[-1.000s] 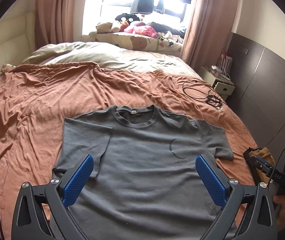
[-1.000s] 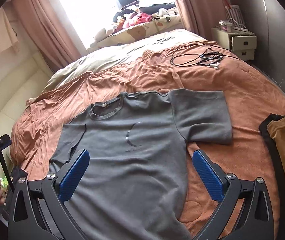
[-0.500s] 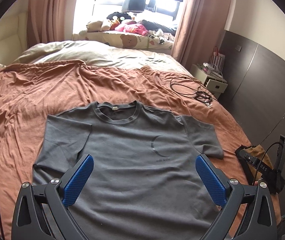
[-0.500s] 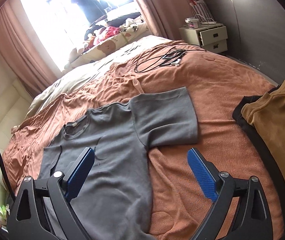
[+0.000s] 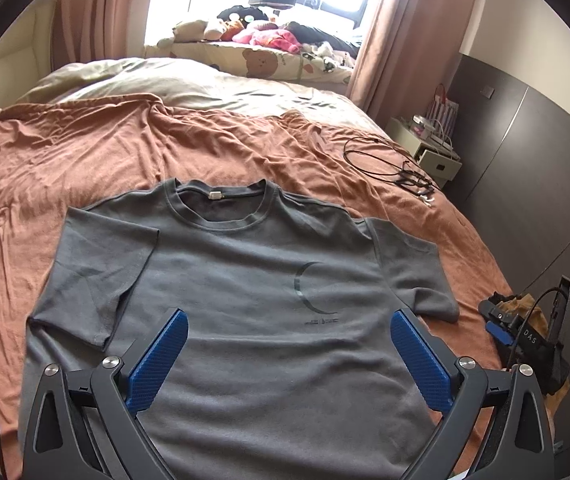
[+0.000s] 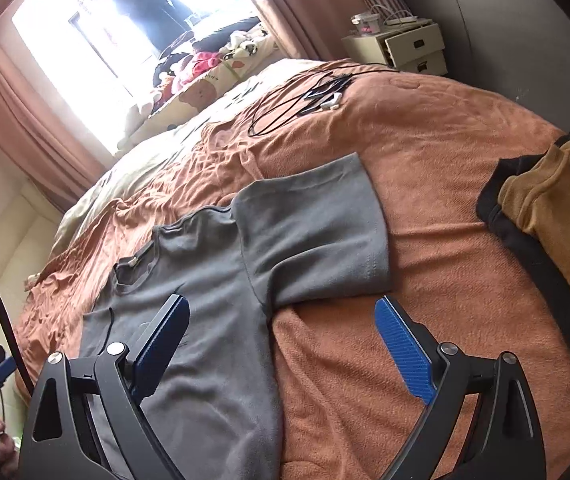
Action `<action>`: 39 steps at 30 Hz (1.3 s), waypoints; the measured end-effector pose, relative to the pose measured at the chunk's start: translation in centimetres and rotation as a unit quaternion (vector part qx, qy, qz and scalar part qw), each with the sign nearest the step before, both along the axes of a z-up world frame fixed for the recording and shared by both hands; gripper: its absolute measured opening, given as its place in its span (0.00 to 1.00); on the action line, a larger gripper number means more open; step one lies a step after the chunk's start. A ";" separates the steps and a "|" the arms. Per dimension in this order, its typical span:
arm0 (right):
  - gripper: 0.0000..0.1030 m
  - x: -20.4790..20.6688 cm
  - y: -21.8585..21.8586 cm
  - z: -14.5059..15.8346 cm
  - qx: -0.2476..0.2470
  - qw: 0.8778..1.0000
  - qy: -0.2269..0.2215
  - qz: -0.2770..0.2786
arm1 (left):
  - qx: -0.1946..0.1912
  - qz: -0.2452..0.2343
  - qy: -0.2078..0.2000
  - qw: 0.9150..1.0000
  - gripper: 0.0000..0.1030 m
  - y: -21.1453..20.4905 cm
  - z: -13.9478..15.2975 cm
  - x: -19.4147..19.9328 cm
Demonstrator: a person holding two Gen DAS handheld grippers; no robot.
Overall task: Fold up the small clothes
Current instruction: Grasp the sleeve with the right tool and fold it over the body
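A grey t-shirt (image 5: 253, 304) with a dark crescent print lies flat, front up, on the orange bedspread (image 5: 85, 160). Its left sleeve (image 5: 97, 276) is folded in over the body; its right sleeve (image 6: 317, 236) lies spread out. My left gripper (image 5: 287, 344) is open and empty above the shirt's lower middle. My right gripper (image 6: 281, 332) is open and empty, tilted, over the shirt's side edge just below the right sleeve. The right gripper also shows in the left wrist view (image 5: 525, 332) at the bed's right edge.
A tan and black garment (image 6: 557, 216) lies at the bed's right edge. Black cables (image 5: 397, 164) lie on the far right of the bedspread. A nightstand (image 5: 433, 148) stands by the dark wall. Pillows and plush toys (image 5: 261, 36) are at the window.
The right gripper has swung right and tilted, from over the shirt's body to its right sleeve and side edge. The left gripper has drifted slightly and still hovers over the shirt.
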State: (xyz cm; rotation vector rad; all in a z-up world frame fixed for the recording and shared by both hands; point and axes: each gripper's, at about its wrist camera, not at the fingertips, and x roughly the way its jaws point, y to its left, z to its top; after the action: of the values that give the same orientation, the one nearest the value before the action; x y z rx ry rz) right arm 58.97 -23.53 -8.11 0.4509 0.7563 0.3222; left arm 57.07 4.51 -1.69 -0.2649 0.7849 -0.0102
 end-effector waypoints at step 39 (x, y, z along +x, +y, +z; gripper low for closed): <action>0.28 9.6 -7.2 -9.6 0.196 0.969 0.138 -0.052 | -0.025 -0.050 0.078 0.995 0.68 -4.3 -9.8 11.2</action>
State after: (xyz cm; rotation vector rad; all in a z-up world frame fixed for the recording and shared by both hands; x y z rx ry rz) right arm 68.60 -30.74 -17.68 0.9205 0.9394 0.3149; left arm 68.26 0.22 -11.50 -0.2759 0.9535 -0.1038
